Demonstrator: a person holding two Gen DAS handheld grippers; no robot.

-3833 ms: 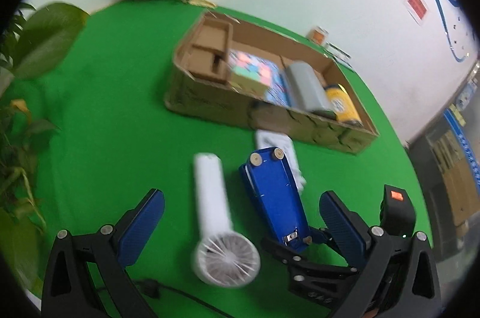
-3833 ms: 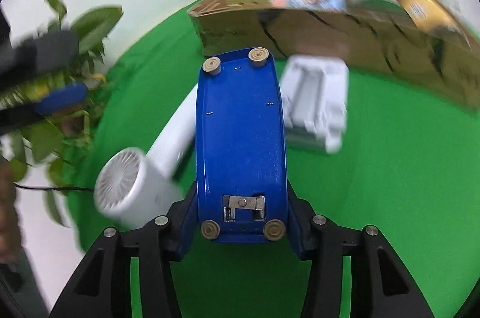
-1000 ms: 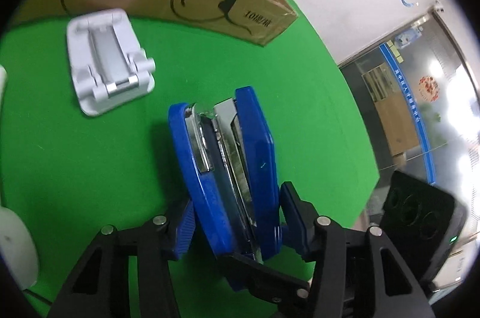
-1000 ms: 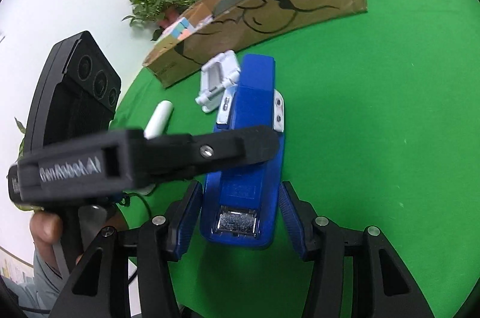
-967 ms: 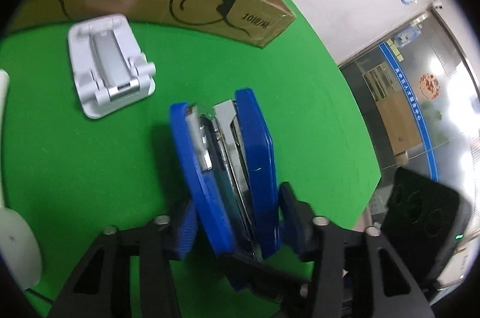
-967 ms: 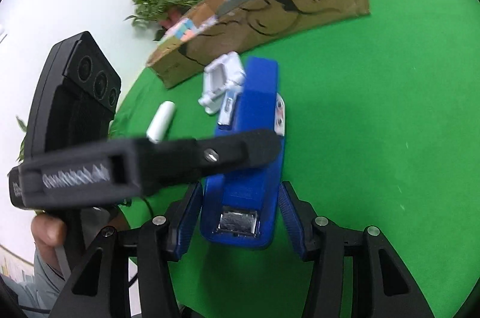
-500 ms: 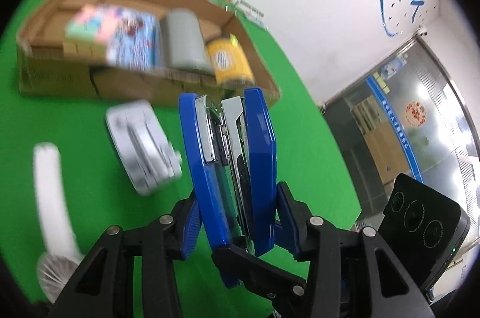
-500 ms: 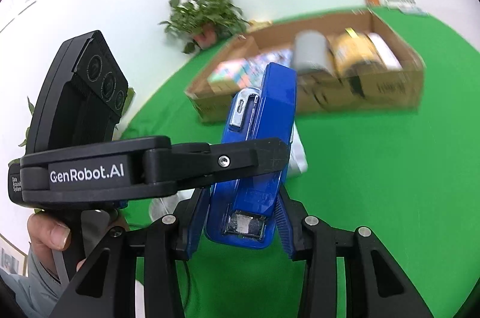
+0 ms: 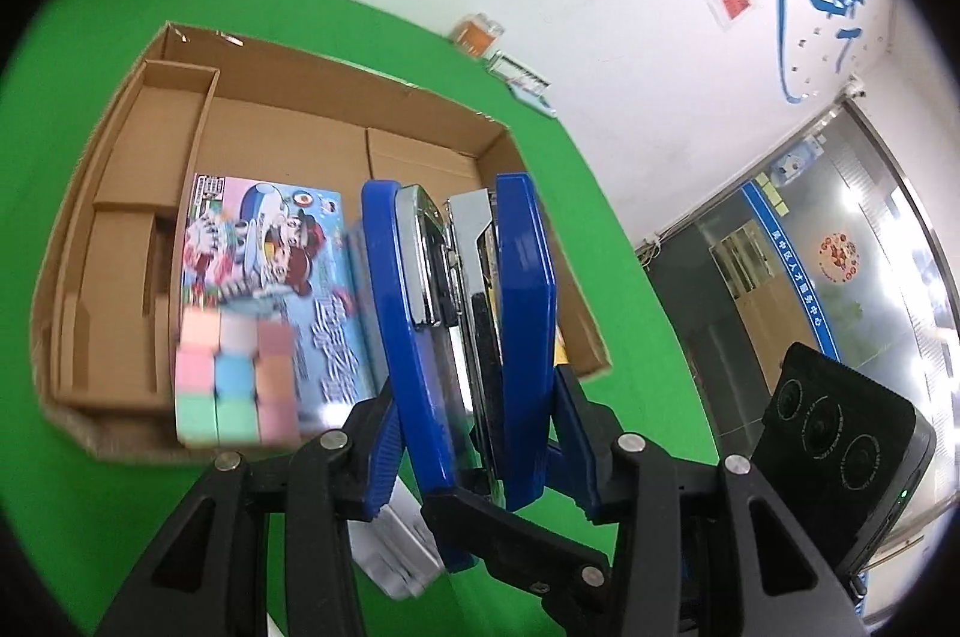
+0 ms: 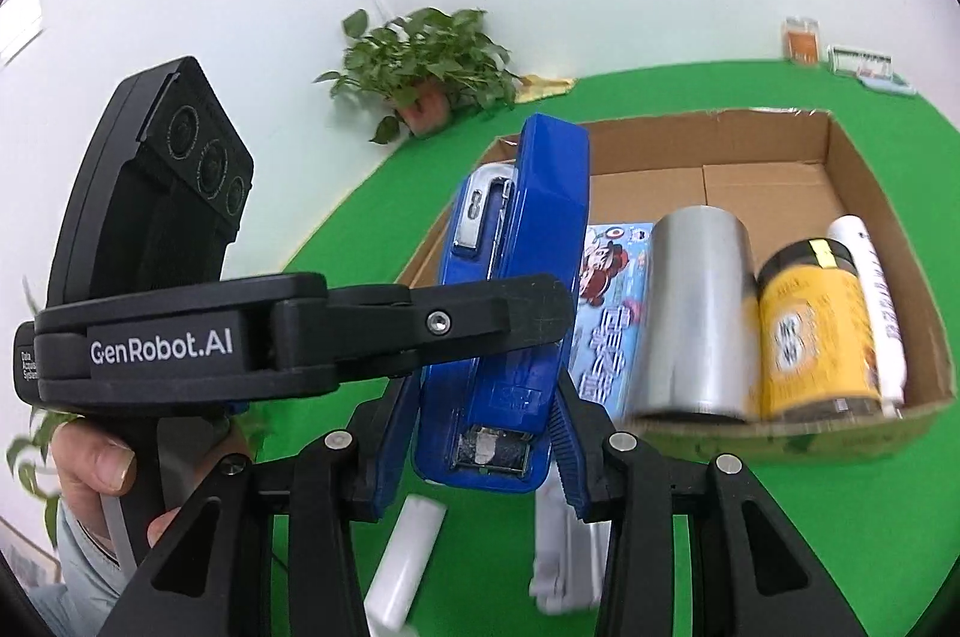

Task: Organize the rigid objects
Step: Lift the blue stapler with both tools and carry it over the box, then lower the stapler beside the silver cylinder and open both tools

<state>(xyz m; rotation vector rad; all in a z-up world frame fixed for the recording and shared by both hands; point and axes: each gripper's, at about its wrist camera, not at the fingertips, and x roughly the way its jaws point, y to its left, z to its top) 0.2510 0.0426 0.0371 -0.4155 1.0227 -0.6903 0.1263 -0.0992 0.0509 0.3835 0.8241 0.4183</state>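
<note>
You had the blue stapler (image 9: 462, 313) clamped from both ends, left gripper (image 9: 474, 433) and right gripper (image 10: 474, 448) each clenched on it, and it hung above the cardboard box (image 10: 864, 211) (silver can (image 10: 696, 319), yellow jar (image 10: 816, 331) and puzzle cube (image 9: 237, 385) lay inside)

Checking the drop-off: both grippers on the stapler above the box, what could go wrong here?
1. The stapler gapes open between the left gripper and right gripper, so it could shift when one lets go.
2. The box is crowded: silver can and yellow jar lie close.
</note>
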